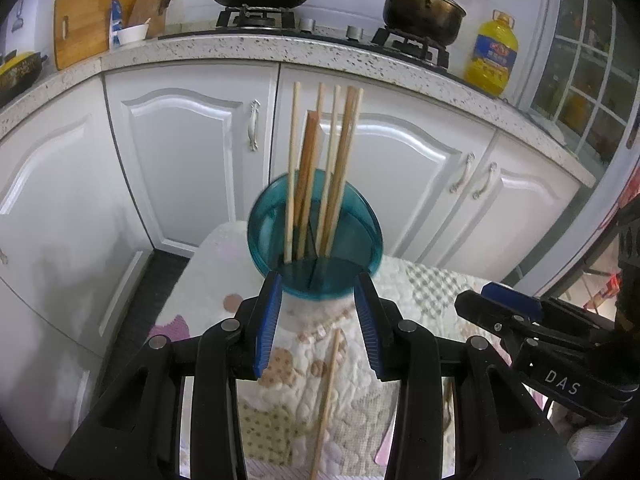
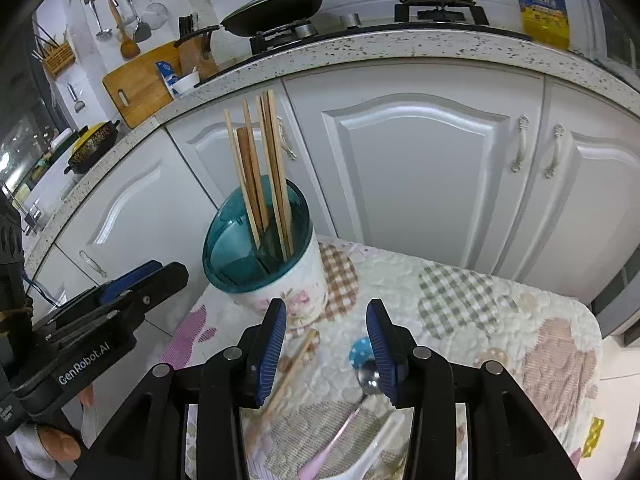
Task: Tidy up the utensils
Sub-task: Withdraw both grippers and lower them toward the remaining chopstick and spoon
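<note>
A white floral utensil holder (image 2: 280, 284) with a teal rim (image 1: 256, 236) stands on the quilted cloth and holds several wooden chopsticks (image 1: 340, 160) upright. My left gripper (image 1: 318, 284) is open just in front of the holder, with nothing between its blue pads. One loose chopstick (image 1: 326, 396) lies on the cloth below it. My right gripper (image 2: 326, 308) is also open and empty, hovering over that chopstick (image 2: 286, 376), a metal spoon (image 2: 368, 378) with a pink handle, and a white spoon (image 2: 372, 452). Each gripper shows at the edge of the other's view.
The patterned cloth (image 2: 480, 312) covers a small table whose right edge drops to the floor. White cabinet doors (image 2: 416, 184) stand close behind. Above them, the speckled counter (image 1: 240, 48) carries a stove with a wok, a pot, an oil bottle (image 1: 492, 56) and a cutting board.
</note>
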Motion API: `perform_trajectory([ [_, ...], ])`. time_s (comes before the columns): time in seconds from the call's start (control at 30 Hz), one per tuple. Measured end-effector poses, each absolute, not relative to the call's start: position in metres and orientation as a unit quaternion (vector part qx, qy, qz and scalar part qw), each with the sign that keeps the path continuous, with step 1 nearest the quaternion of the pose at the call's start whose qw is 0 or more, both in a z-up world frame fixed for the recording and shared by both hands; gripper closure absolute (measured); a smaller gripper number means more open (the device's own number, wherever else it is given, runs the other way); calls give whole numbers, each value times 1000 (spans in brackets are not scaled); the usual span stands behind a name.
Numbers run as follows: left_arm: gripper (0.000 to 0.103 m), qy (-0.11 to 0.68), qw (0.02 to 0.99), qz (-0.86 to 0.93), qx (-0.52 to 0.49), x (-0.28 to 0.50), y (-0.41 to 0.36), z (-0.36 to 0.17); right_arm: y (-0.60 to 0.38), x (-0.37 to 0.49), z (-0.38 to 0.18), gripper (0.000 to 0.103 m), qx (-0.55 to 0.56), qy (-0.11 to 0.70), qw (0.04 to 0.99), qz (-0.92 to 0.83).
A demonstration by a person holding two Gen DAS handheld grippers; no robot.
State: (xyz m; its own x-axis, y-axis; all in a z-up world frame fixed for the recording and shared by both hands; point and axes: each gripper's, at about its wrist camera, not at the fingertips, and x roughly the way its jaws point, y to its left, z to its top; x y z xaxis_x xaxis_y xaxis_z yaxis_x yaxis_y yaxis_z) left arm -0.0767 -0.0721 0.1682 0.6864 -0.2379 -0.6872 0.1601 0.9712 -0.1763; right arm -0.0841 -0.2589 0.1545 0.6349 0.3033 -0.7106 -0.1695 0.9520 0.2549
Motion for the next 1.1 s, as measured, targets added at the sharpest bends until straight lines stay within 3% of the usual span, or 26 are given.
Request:
perform_trajectory([
  [1.1,65,423,897,-114,-68,-125,-81,136,-277,-145,139,57,58,422,901,80],
])
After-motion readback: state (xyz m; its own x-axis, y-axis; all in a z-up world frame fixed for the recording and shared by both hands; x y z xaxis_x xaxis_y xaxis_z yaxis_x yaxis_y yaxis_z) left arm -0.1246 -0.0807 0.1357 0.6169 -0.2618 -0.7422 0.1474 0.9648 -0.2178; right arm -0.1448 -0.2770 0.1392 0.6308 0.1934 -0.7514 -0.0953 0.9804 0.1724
